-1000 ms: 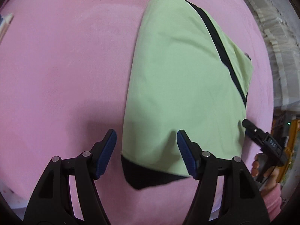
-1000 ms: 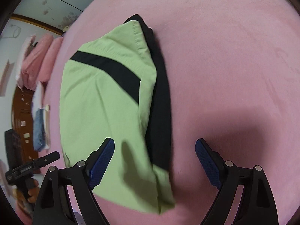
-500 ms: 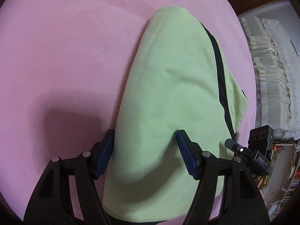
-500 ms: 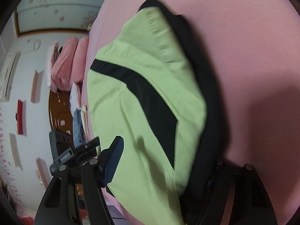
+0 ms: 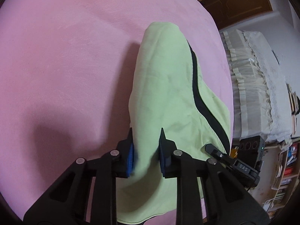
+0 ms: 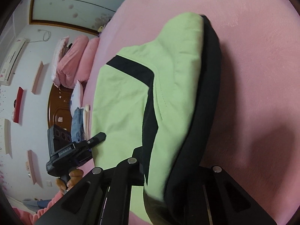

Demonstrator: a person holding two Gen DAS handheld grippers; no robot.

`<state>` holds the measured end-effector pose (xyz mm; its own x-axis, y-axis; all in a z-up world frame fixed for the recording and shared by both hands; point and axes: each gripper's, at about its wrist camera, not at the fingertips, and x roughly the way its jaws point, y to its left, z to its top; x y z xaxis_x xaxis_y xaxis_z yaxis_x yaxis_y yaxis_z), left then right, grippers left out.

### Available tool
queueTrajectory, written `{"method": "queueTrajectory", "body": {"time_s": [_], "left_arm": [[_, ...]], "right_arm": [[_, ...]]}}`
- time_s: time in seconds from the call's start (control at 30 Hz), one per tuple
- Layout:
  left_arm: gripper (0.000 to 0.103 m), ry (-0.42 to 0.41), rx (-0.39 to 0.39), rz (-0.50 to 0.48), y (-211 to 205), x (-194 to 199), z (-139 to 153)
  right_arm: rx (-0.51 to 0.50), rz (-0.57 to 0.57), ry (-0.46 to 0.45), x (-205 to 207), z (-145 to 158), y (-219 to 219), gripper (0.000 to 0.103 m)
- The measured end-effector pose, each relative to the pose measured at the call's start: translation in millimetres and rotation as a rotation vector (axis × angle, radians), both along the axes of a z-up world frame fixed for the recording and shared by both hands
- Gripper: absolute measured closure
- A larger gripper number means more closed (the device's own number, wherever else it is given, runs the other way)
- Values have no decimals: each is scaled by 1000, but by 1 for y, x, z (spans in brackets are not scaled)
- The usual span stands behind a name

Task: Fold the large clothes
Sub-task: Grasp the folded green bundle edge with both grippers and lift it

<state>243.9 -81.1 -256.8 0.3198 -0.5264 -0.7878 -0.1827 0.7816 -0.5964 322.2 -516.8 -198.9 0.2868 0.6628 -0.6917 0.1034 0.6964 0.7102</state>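
A bedroom: a wide pink bedspread (image 5: 65, 65) fills most of both views, with a brown wooden door (image 5: 236, 1) beyond its far edge and pink pillows (image 6: 75, 60) stacked by the wall. The landmark is the garment (image 5: 165, 93), a light green piece with black bands, lying part-folded on the bedspread and now lifted at its near end.

The left gripper (image 5: 146, 144) has just been closing, and its blue pads pinch a pleat of the green cloth at the near corner, the fabric bunched and hanging below the jaws. The right gripper (image 6: 159, 161) has likewise just been closing; the near edge of the garment (image 6: 131, 103), green layer and black layer together, runs between its fingers, though the far finger is hidden under the cloth. A hand (image 6: 73, 178) holds the left tool's grip, seen to the left of the garment in the right wrist view.

From both tools the garment stretches straight away, its long axis running from the held near end to the far end that rests on the bedspread. Both hands sit at the same near edge, side by side, neither clearly nearer. So the coming fold looks like carrying this near edge forward along that axis, over the far end.
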Motion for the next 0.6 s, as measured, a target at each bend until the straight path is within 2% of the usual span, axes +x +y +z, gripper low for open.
{"method": "queueTrajectory", "body": {"time_s": [0.07, 0.13, 0.2, 0.33, 0.5, 0.6], "left_arm": [[85, -7, -22, 2, -2, -13, 9], [85, -13, -68, 18, 1, -27, 16], [85, -7, -107, 39, 7, -44, 22], [86, 17, -194, 151, 34, -97, 33], [85, 34, -195, 253, 75, -164, 54], [86, 34, -179, 271, 107, -196, 71]], "right_arm": [[-11, 11, -29, -10, 15, 0, 92], [-69, 47, -85, -25, 38, 4, 92], [-103, 70, -103, -37, 56, 4, 92], [-69, 52, -110, -68, 85, -3, 92], [-22, 70, -131, -109, 121, 23, 92], [-9, 112, -139, -138, 143, 63, 92]]}}
